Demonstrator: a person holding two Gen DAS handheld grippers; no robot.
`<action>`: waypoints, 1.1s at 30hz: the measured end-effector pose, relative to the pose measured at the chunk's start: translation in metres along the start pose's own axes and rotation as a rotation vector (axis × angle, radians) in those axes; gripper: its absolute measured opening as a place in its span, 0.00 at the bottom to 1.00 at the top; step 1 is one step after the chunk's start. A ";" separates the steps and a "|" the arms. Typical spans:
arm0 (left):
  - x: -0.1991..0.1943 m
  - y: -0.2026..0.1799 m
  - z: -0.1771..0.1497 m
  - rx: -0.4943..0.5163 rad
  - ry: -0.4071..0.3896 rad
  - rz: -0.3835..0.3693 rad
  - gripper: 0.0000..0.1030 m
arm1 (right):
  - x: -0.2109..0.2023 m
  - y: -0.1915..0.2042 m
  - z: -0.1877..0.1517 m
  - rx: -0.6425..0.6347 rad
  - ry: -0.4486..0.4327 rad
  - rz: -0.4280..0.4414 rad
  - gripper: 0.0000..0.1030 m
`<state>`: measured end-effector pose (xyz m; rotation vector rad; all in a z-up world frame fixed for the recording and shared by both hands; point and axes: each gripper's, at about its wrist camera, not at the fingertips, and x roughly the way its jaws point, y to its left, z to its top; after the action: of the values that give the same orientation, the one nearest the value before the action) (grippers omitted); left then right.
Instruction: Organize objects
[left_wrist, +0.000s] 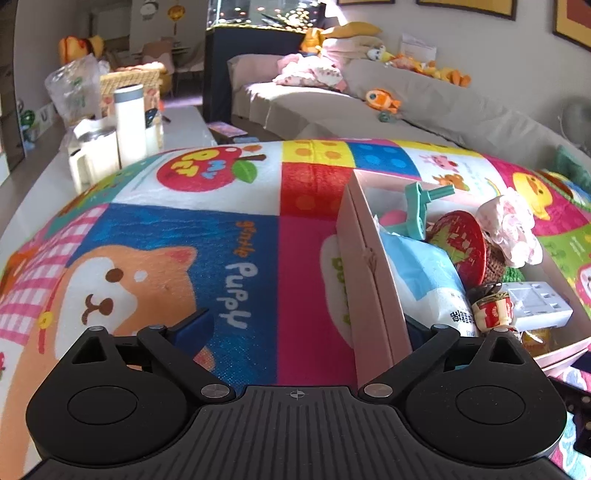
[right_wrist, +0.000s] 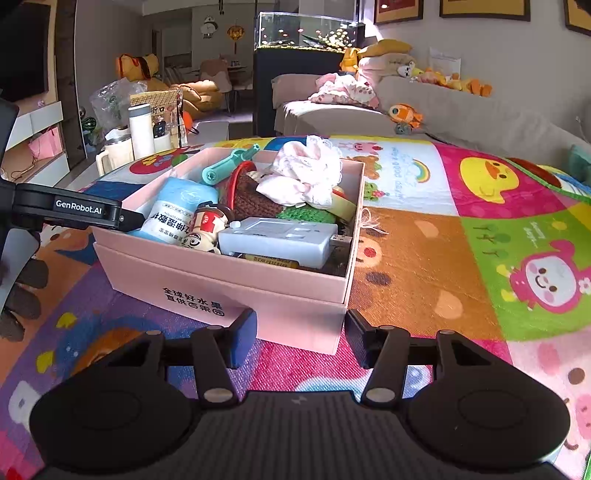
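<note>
While our left gripper (left_wrist: 306, 325) straddled the pink box (left_wrist: 373, 280) wall, spread wide to steady it, our right gripper (right_wrist: 301, 338) waited unclamped just before it

1. A grey sofa (right_wrist: 461, 118) runs along the wall, strewn with pink-patterned clothing (right_wrist: 343, 90) and an orange fish plush (right_wrist: 404, 112).
2. Yellow and orange plush toys (right_wrist: 458, 83) line the sofa back beneath framed pictures (right_wrist: 484, 9).
3. A lit fish tank (right_wrist: 306, 31) stands on a dark cabinet beside the sofa's end.
4. A white flask (left_wrist: 129, 122) and a cream jug (left_wrist: 94, 155) stand together at the far left, beside a crumpled clear plastic bag (left_wrist: 72, 88).
5. A large yellow plush (right_wrist: 138, 66) sits in the background near a wall clock (right_wrist: 207, 26).
</note>
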<state>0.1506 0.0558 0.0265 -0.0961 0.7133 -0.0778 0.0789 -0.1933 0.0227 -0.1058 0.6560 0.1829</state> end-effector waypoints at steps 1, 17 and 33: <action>-0.001 0.000 0.000 -0.007 -0.002 -0.002 0.97 | 0.001 0.001 0.000 -0.002 -0.003 -0.004 0.51; -0.107 -0.034 -0.120 0.009 0.011 -0.100 0.97 | -0.055 0.021 -0.066 0.060 0.113 0.013 1.00; -0.096 -0.060 -0.129 0.110 -0.024 0.067 0.99 | -0.038 0.012 -0.065 0.105 0.035 -0.037 1.00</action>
<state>-0.0088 -0.0016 -0.0010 0.0317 0.6867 -0.0519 0.0083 -0.1967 -0.0056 -0.0203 0.6967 0.1107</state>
